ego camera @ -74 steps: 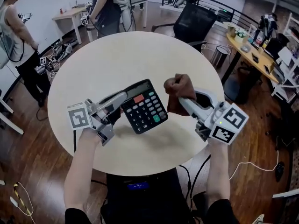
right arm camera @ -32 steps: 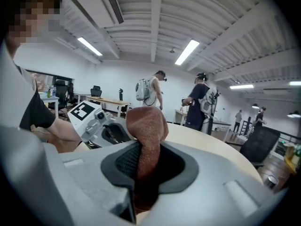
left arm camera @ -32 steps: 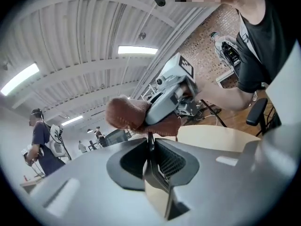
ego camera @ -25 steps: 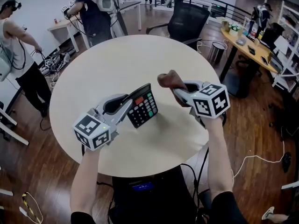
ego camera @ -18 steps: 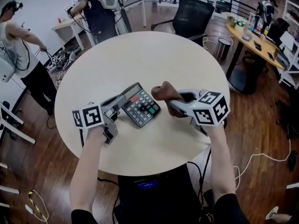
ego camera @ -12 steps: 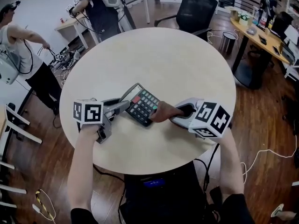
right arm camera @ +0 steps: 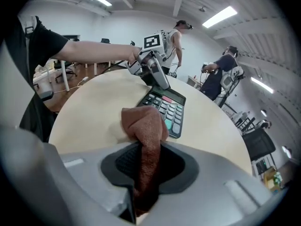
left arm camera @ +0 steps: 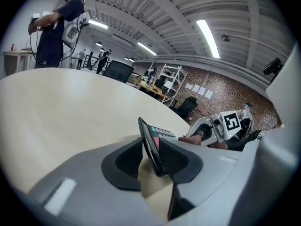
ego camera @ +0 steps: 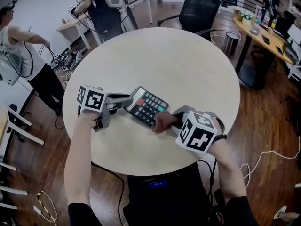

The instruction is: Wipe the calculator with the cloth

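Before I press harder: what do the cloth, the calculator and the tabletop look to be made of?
The cloth: soft brown fabric, matte, with a nubby weave and bunched folds. The calculator: probably hard plastic, with a dark smooth casing; the keys may be plastic or rubber. The tabletop: pale, smooth and matte, perhaps laminate or painted wood; the look leaves it open.

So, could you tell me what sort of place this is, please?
Probably an open-plan office or lab workspace: a black office chair and a cluttered desk stand on a wooden floor, and metal shelving lines a brick wall.
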